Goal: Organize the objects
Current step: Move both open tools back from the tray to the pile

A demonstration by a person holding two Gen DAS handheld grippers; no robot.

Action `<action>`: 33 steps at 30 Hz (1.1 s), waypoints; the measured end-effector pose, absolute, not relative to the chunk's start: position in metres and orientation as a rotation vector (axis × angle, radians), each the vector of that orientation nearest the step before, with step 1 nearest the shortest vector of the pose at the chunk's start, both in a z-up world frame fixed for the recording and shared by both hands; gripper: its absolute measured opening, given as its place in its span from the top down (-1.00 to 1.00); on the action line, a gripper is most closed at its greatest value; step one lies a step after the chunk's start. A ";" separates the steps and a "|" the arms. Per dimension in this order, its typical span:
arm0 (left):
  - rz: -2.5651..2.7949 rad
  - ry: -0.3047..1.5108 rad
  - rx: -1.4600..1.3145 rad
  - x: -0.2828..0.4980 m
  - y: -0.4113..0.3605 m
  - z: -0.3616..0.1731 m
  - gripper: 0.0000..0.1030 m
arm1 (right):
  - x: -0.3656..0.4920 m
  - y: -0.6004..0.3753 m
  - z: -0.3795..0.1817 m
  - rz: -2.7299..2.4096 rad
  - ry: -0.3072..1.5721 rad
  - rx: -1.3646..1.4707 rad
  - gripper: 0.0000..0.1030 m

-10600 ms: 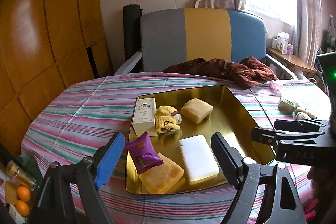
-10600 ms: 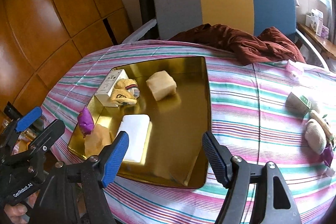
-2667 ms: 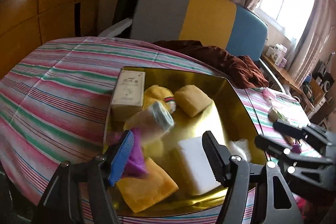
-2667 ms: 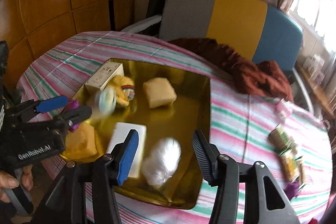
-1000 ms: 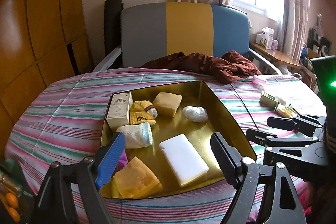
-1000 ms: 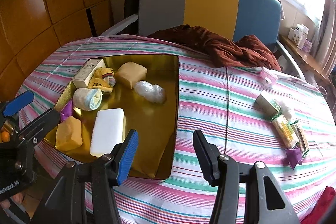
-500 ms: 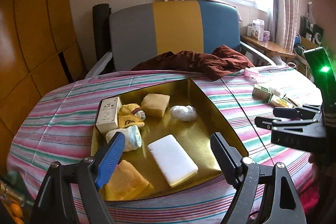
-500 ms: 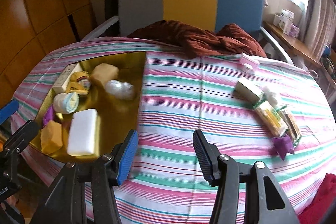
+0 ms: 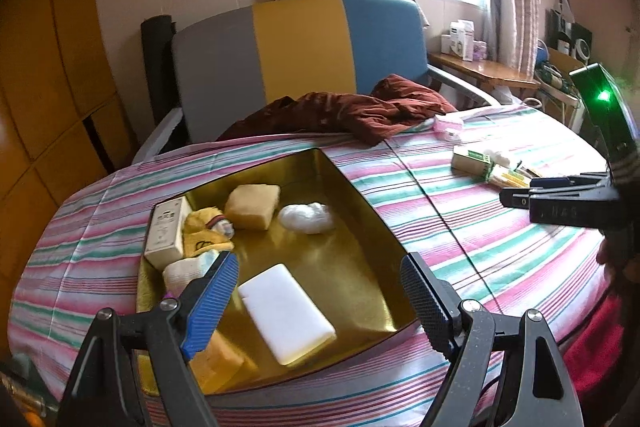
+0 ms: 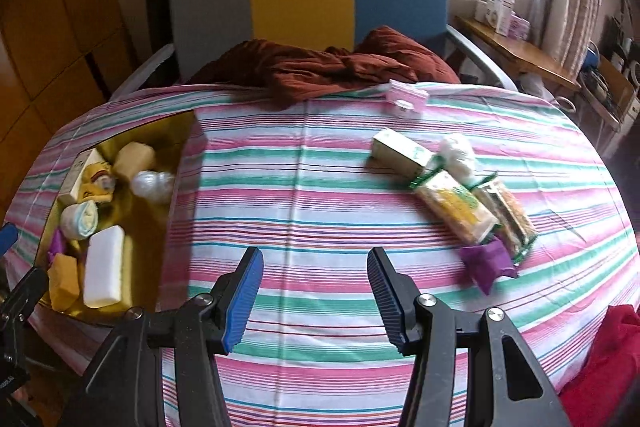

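At my far left the gold tray [image 9: 362, 211] lies on the striped tablecloth [image 10: 320, 195], and my left gripper [image 9: 320, 301] hangs over its near end with its jaws spread wide and nothing between them. Inside the tray, from left to right, I see the cream box [image 9: 166, 231] along the left wall, the yellow sock [image 9: 202, 237] touching it, the rolled white sock [image 9: 188, 271] just in front, a tan sponge [image 9: 252, 205] toward the back, and a crumpled white plastic wad [image 9: 306, 218] beside that sponge; the white block [image 9: 286, 313] lies near the front, with an orange sponge [image 9: 216, 361] at the front left corner. My right gripper [image 10: 316, 301] hovers over bare cloth right of the tray, jaws wide apart and empty. Farther right, well apart from the tray, lie a green-and-white box [image 10: 400, 151], two snack packets [image 10: 456, 207] and a purple pouch [image 10: 488, 263], with a small pink box [image 10: 406, 99] near the brown garment [image 10: 320, 67] at the table's back edge.
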State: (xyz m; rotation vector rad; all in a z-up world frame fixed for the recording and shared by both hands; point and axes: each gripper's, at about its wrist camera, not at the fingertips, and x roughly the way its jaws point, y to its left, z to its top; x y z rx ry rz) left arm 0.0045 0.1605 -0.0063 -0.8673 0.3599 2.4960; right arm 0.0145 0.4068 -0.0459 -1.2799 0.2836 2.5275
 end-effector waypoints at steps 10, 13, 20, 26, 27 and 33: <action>2.408 0.381 -0.855 0.005 0.189 -0.008 -0.63 | 0.034 0.486 -0.043 2.378 0.389 -1.248 -0.06; 2.385 0.382 -0.854 0.003 0.198 -0.007 -0.63 | 0.040 0.509 -0.044 2.336 0.424 -1.233 -0.06; 2.329 0.365 -0.889 -0.009 0.221 -0.008 -0.63 | 0.044 0.545 -0.049 2.274 0.471 -1.230 -0.06; 2.274 0.356 -0.921 -0.022 0.248 -0.009 -0.63 | 0.029 0.562 -0.055 2.289 0.544 -1.234 -0.06; 2.265 0.353 -0.931 -0.025 0.252 -0.010 -0.63 | 0.023 0.563 -0.056 2.303 0.562 -1.228 -0.07; 2.245 0.333 -0.965 -0.038 0.271 -0.016 -0.63 | -0.034 0.573 -0.057 2.375 0.614 -1.190 -0.55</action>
